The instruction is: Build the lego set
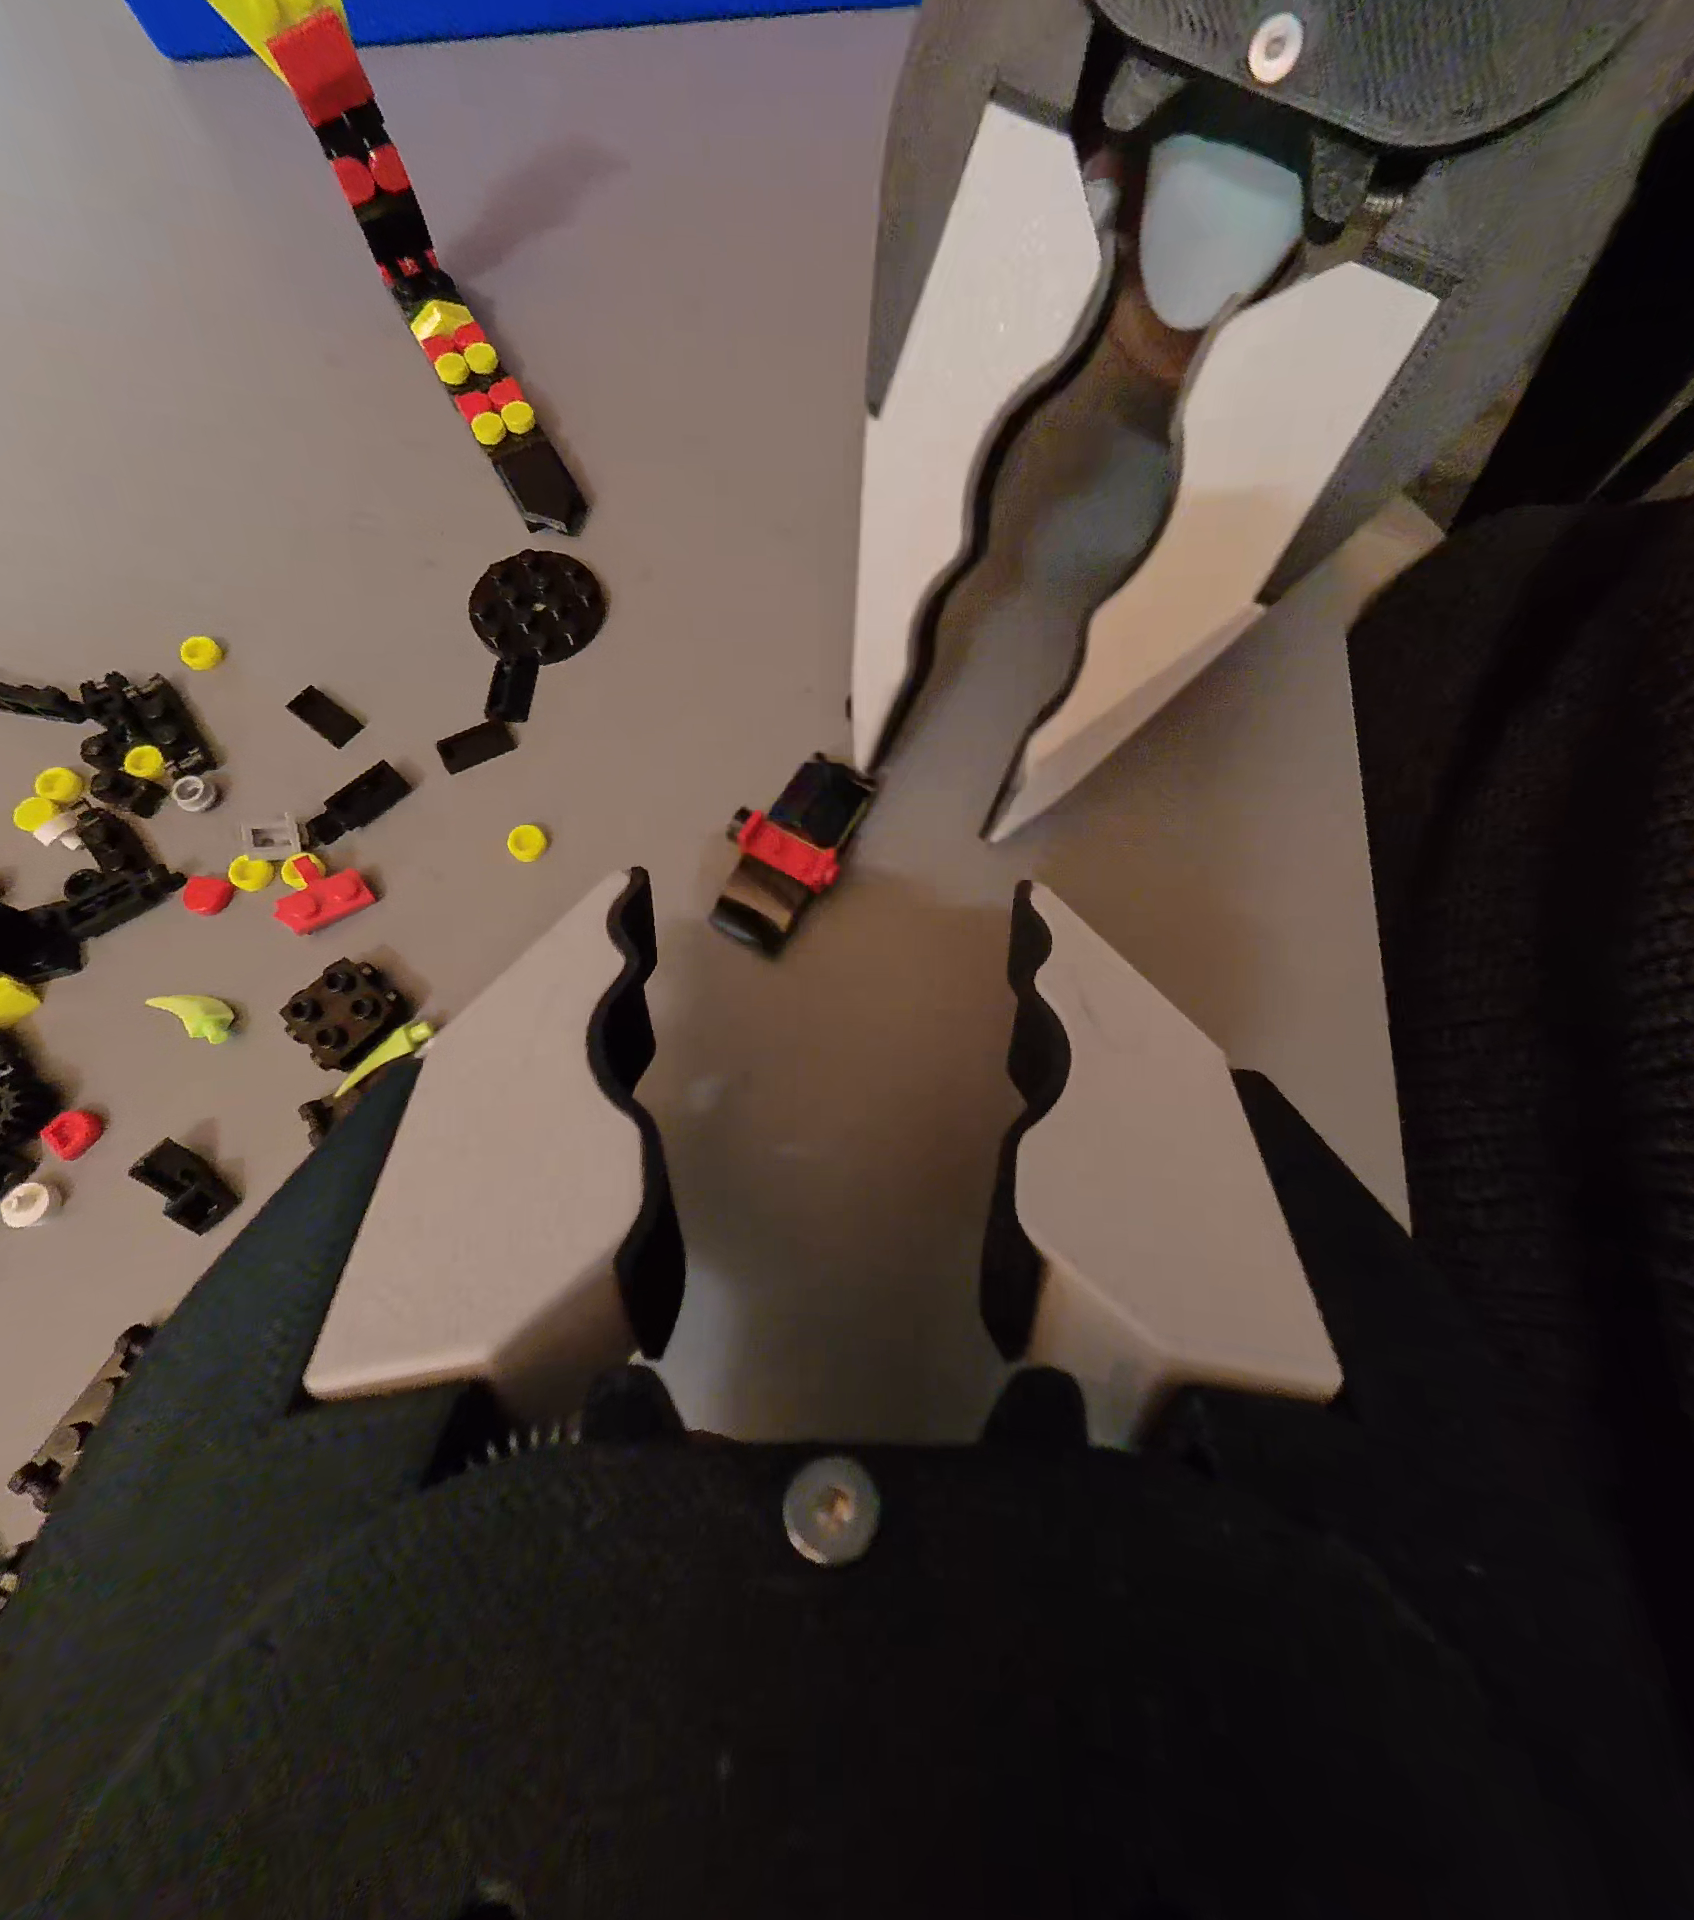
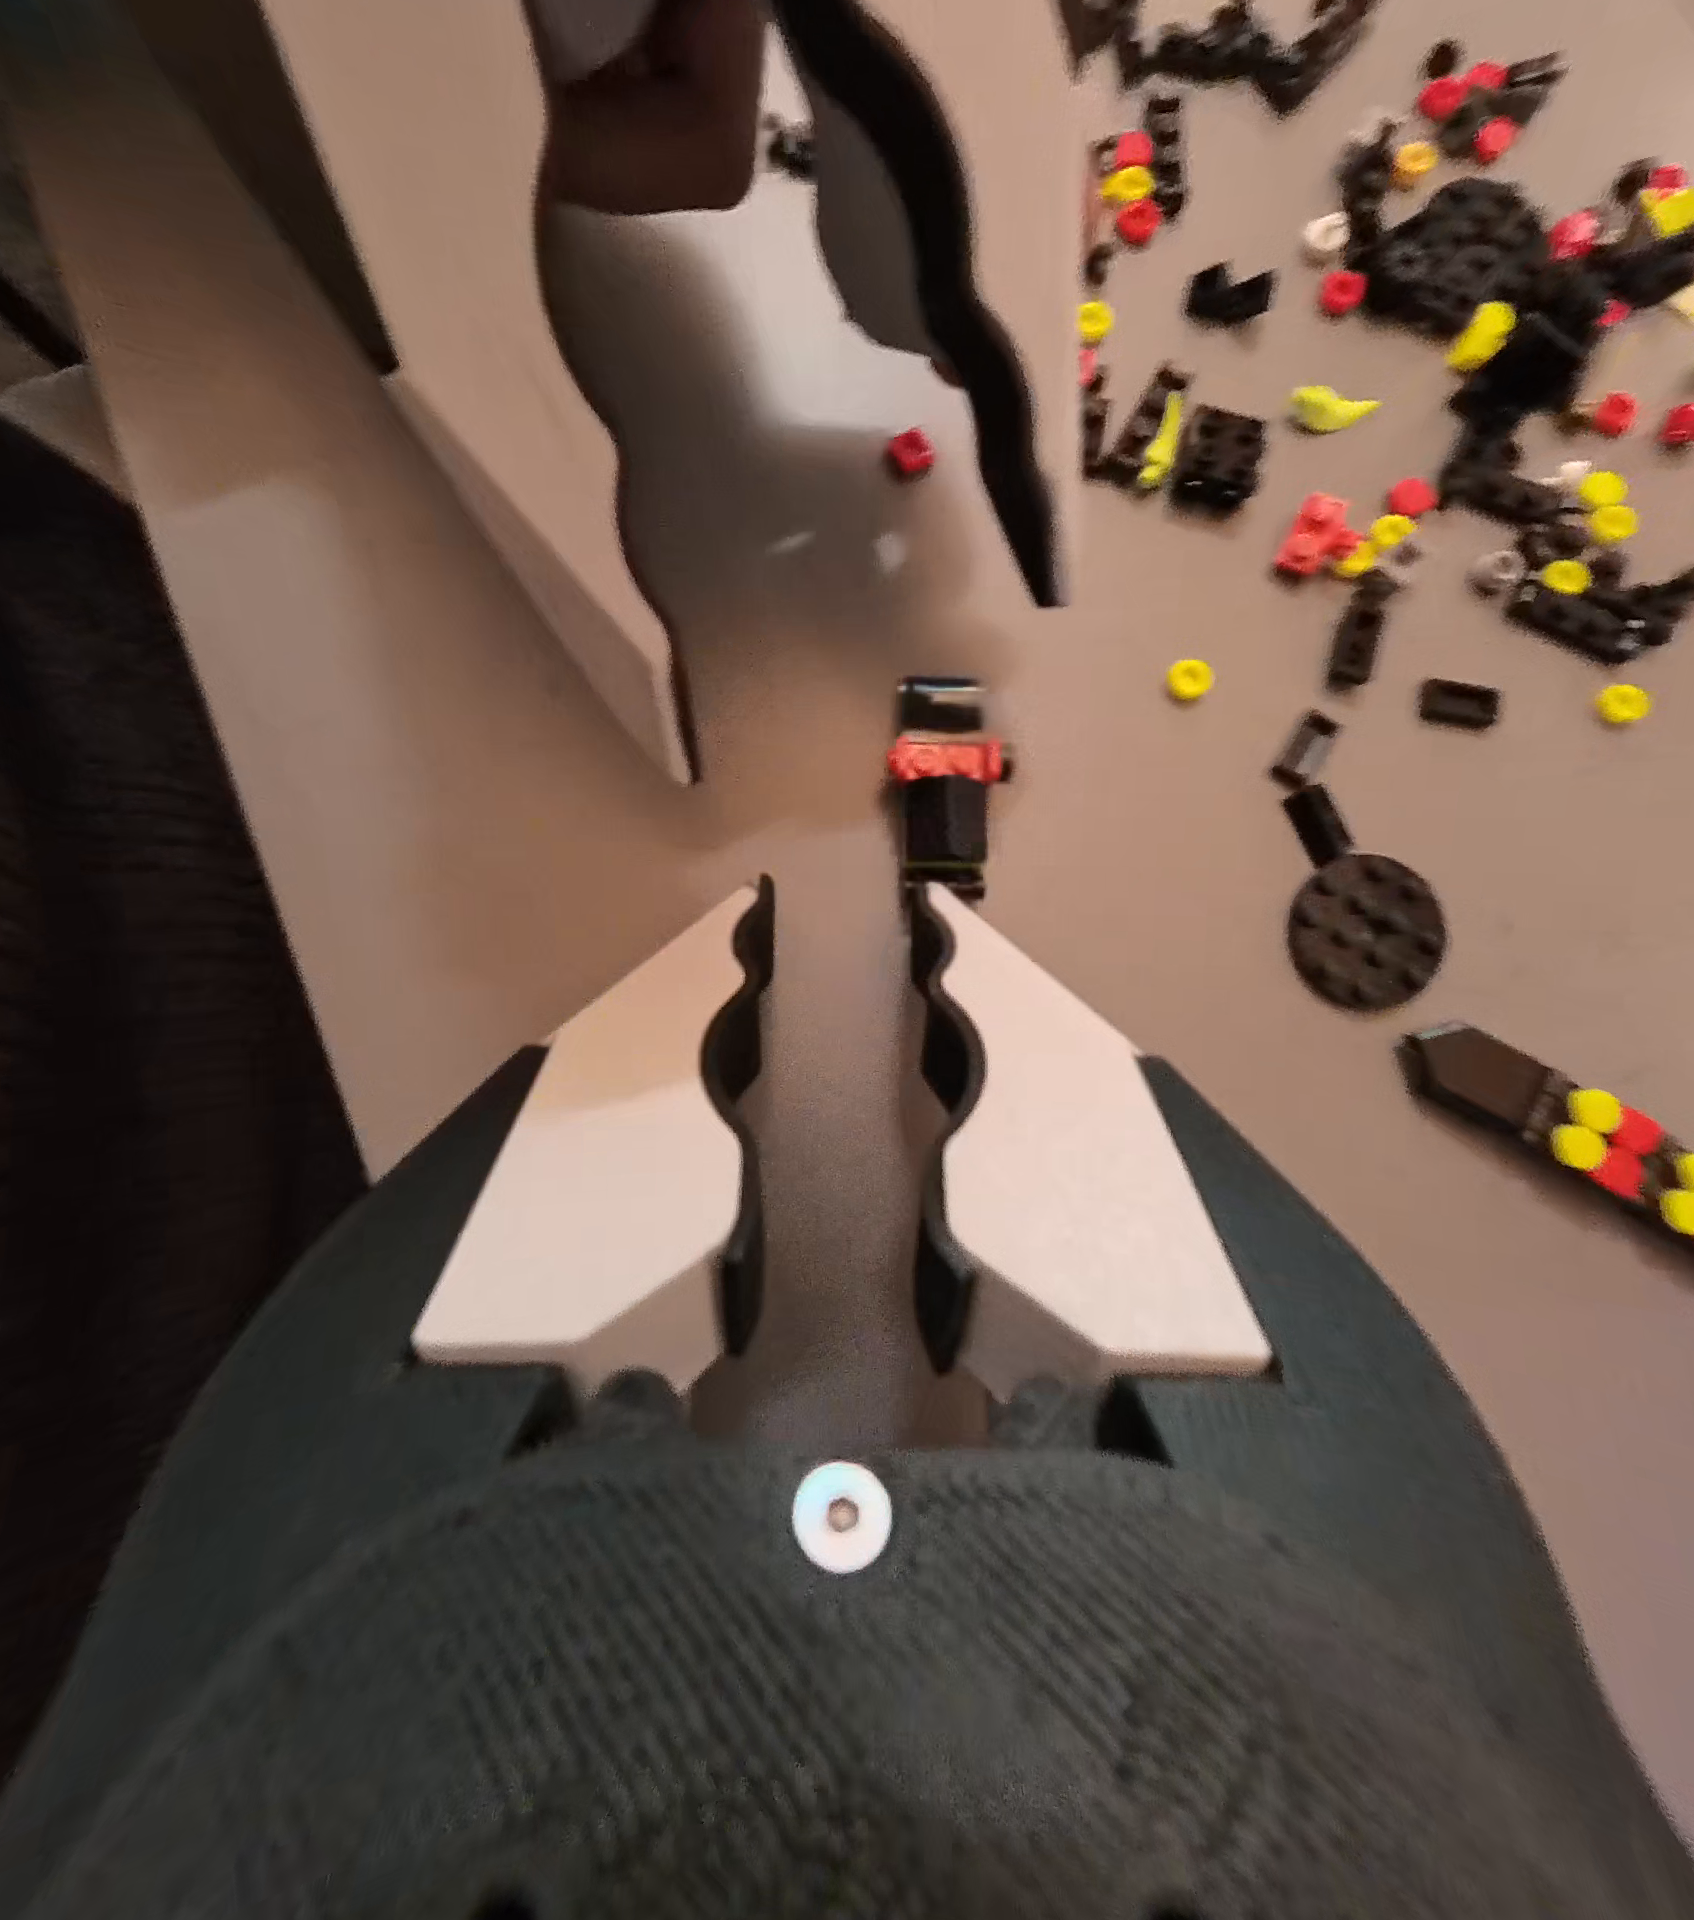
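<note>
Table: grey table carries everything; the loose bricks are spread toward the left gripper's outer side.
Left gripper: left gripper has its jaws spread wide with nothing between them, hanging over bare table just beside the small assembly.
Right gripper: right gripper faces the left one; its jaws are parted by a narrow gap and hold nothing. The tip of 1 finger is at, perhaps touching, the near end of the small assembly.
Long strip: black strip topped with red and yellow studs lies well apart, pointing toward the round plate.
Round plate: black round plate lies flat, near the strip's tip.
Small assembly: black-and-red assembly lies on the table between the 2 grippers, outside both sets of jaws.
Handling: likely light, rigid plastic with smooth faces; it could skid on the table or pop apart at a joint if squeezed across the red part.
Where to hold: the black body's 2 long flat sides look best, leaving the red piece and stud faces free for joining.
Loose studs: small yellow studs lie scattered nearby.
</note>
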Demonstrator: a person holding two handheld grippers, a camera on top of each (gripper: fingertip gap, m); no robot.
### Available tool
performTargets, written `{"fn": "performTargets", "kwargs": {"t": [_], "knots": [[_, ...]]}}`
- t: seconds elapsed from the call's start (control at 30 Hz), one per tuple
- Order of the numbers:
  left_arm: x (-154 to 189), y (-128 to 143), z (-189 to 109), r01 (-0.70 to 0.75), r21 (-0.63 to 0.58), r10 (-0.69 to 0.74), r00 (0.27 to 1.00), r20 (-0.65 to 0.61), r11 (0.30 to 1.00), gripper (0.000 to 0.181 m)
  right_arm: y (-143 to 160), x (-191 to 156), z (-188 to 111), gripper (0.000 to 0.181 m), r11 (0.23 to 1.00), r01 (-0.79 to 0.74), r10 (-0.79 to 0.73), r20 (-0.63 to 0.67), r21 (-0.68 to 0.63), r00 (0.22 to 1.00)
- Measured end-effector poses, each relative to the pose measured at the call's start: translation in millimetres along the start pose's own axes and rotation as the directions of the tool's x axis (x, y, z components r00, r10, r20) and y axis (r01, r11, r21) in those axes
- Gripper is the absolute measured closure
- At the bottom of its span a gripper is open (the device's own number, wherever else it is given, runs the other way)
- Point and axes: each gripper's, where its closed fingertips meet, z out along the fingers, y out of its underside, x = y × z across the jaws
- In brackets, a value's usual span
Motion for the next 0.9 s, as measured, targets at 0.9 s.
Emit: {"fn": "performTargets", "kwargs": {"t": [0.9], "knots": [[1,11,15,-0.037,-0.077,0.040,0.998,0.042,0.996,0.116,21,-12,-14,0.146,1.000,0.010,-0.014,0.289,0.012,0.957]]}}
